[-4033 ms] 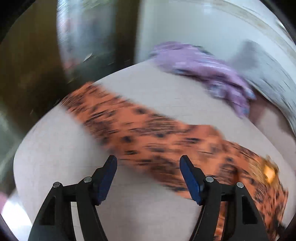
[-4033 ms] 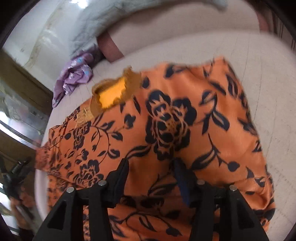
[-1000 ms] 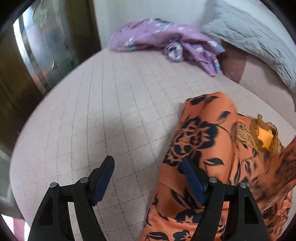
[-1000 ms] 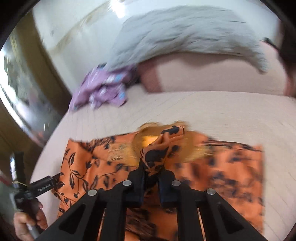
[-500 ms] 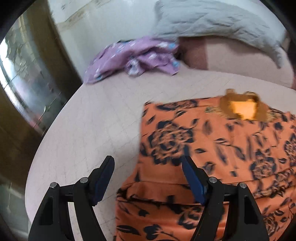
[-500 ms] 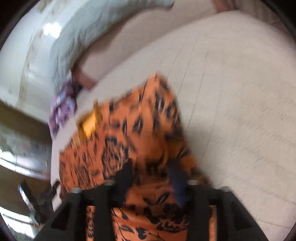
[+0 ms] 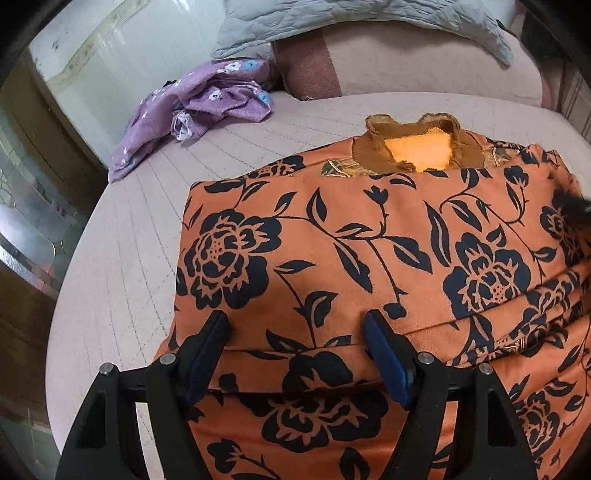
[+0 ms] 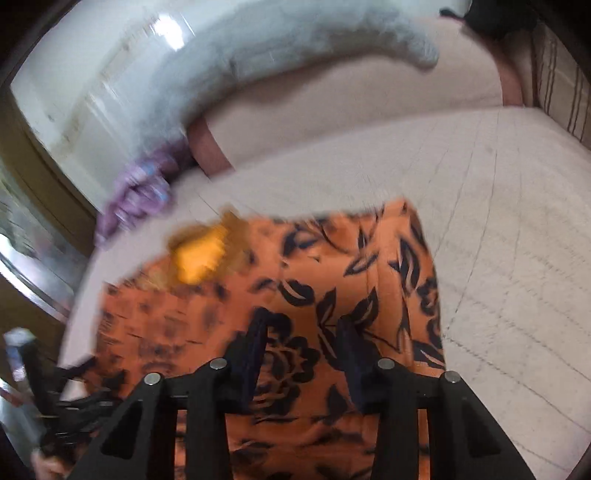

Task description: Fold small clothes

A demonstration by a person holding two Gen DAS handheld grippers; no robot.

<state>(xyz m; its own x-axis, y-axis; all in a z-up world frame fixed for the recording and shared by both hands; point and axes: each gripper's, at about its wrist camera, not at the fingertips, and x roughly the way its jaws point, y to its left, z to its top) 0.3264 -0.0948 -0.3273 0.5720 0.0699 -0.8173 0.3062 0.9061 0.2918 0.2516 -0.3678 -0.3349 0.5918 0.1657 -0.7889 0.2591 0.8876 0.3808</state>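
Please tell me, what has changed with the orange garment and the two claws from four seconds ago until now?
The orange floral garment, then spread long across the bed, now has both sides folded in. The right claw, shut on a fold one second ago, has let go and is open. The left claw stayed open. The purple garment stayed near the pillow.

The left gripper (image 7: 295,328) stood wide open over the folded orange garment (image 7: 369,251); a purple cloth (image 7: 199,107) lay at eleven o'clock, perhaps crumpled.

Pale quilted bed (image 7: 122,266), orange floral garment (image 7: 369,240), purple floral garment (image 7: 207,99), grey pillow (image 7: 351,14)
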